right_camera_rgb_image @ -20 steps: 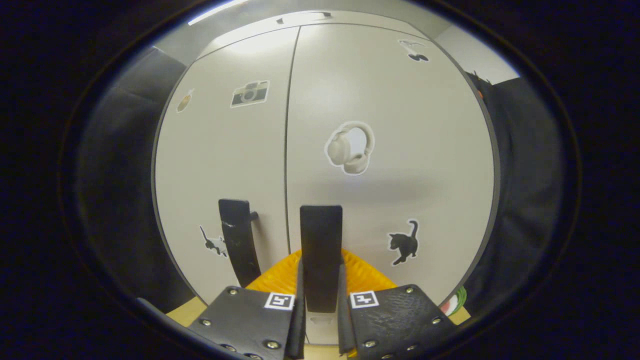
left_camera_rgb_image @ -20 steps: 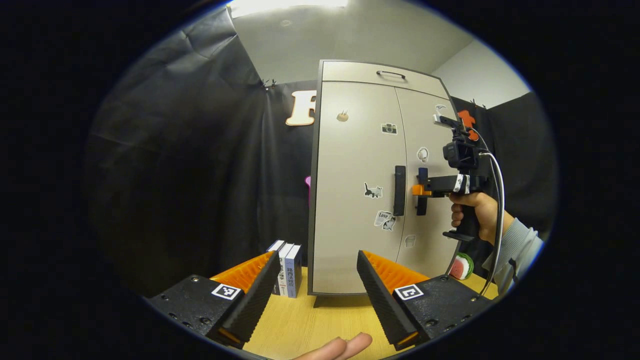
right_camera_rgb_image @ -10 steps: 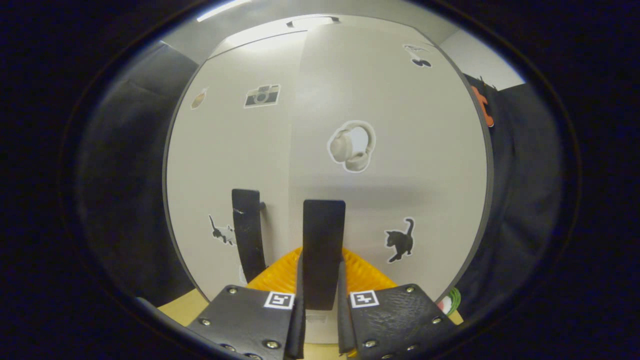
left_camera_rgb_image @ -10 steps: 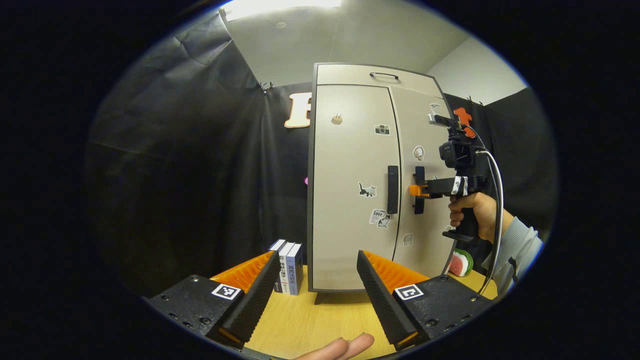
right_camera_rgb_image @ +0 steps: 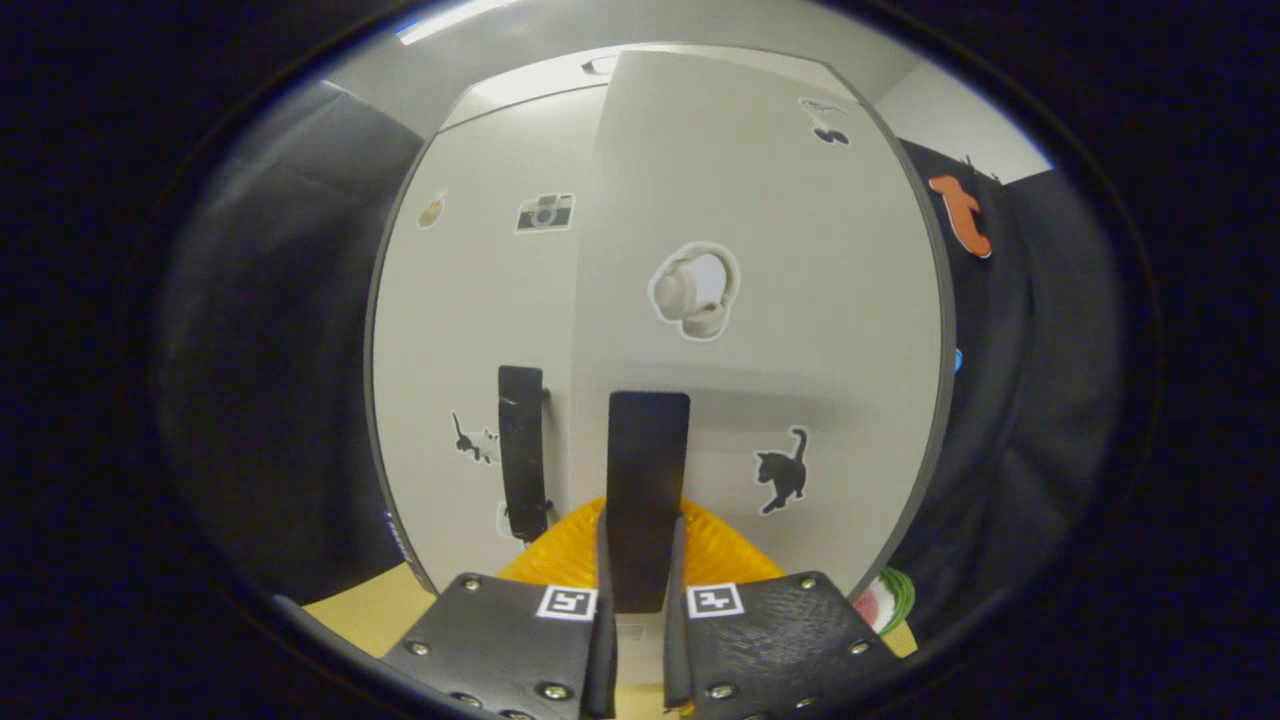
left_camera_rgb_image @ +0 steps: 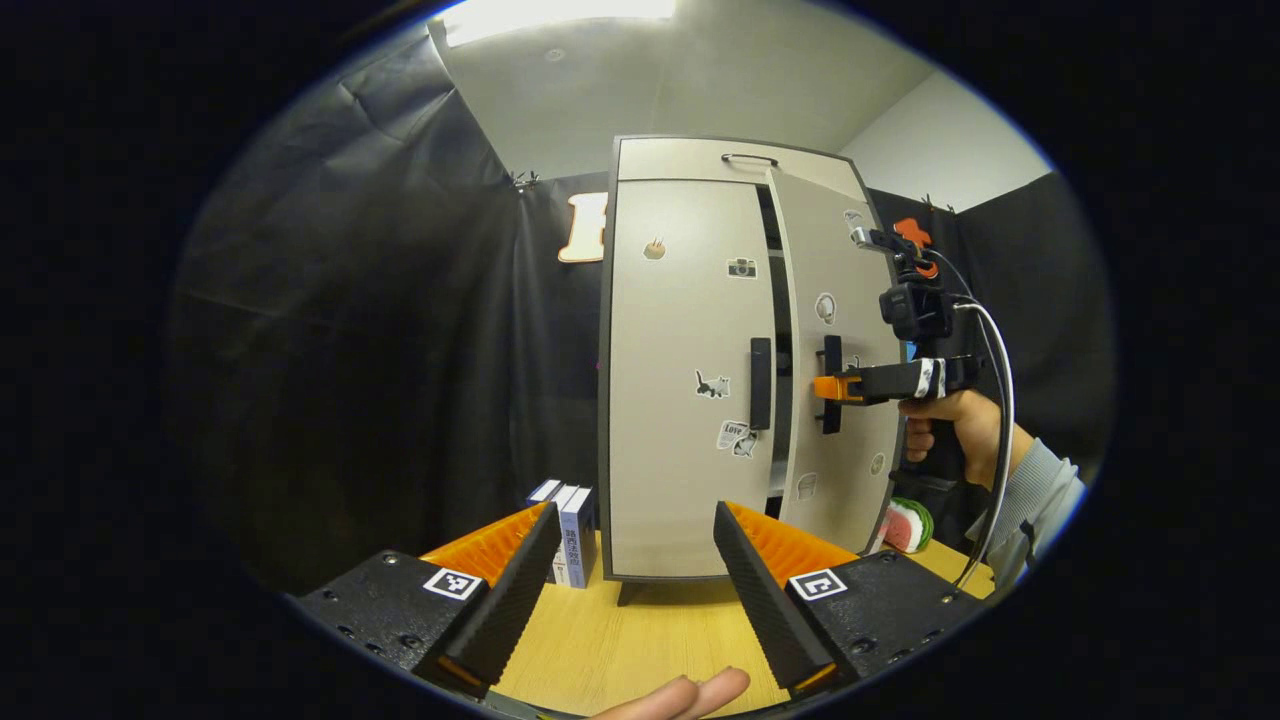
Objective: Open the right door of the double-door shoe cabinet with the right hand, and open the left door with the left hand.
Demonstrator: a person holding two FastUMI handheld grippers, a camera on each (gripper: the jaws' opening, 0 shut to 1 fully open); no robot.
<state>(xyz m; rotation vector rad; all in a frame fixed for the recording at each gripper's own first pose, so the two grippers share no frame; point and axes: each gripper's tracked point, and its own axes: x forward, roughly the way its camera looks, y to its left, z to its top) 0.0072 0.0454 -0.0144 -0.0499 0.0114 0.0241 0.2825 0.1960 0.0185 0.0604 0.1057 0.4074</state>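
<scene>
Wooden tabletop (left_camera_rgb_image: 640, 640) carries shoe cabinet (left_camera_rgb_image: 680, 400). Right door (left_camera_rgb_image: 840, 350) ajar, dark gap showing. Right gripper (right_camera_rgb_image: 635, 600) clamped on right handle (right_camera_rgb_image: 647, 490). Left gripper (left_camera_rgb_image: 625, 590) wide open, empty, well back from left handle (left_camera_rgb_image: 760, 383). Risk: handle slipping from grip if pull leaves door's arc.

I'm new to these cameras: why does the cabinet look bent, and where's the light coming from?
Left gripper view: the fisheye lens bows the shoe cabinet slightly, and a ceiling light glares at top. Right gripper view: the right door bulges strongly because it is close, with soft shine near its top.
</scene>
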